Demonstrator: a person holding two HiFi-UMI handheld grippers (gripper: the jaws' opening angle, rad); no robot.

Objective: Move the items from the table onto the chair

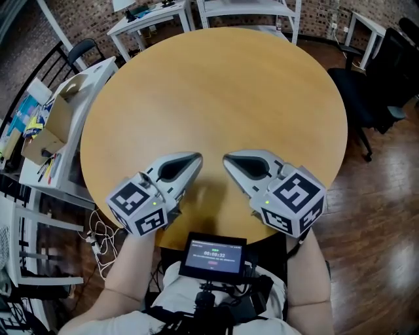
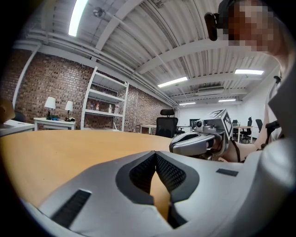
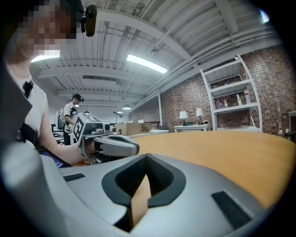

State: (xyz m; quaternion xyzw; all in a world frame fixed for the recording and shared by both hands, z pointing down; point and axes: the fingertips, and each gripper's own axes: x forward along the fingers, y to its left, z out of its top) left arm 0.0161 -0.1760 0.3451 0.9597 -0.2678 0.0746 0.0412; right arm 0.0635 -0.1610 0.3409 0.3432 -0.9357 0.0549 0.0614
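The round wooden table (image 1: 216,85) is bare; no items lie on it in any view. Both grippers rest low over its near edge, tips pointing toward each other. My left gripper (image 1: 195,158) is shut with nothing between its jaws, and its own view shows the jaws meeting at the tip (image 2: 156,159). My right gripper (image 1: 228,159) is likewise shut and empty (image 3: 147,173). Each gripper view shows the other gripper across the tabletop: the right gripper (image 2: 196,141) and the left gripper (image 3: 111,144). A black office chair (image 1: 376,98) stands to the table's right.
A white desk with an open cardboard box (image 1: 49,127) stands at the left. More white desks (image 1: 150,19) line the far side. A small screen (image 1: 213,255) sits at the person's chest. Shelving (image 2: 106,104) stands against the brick wall.
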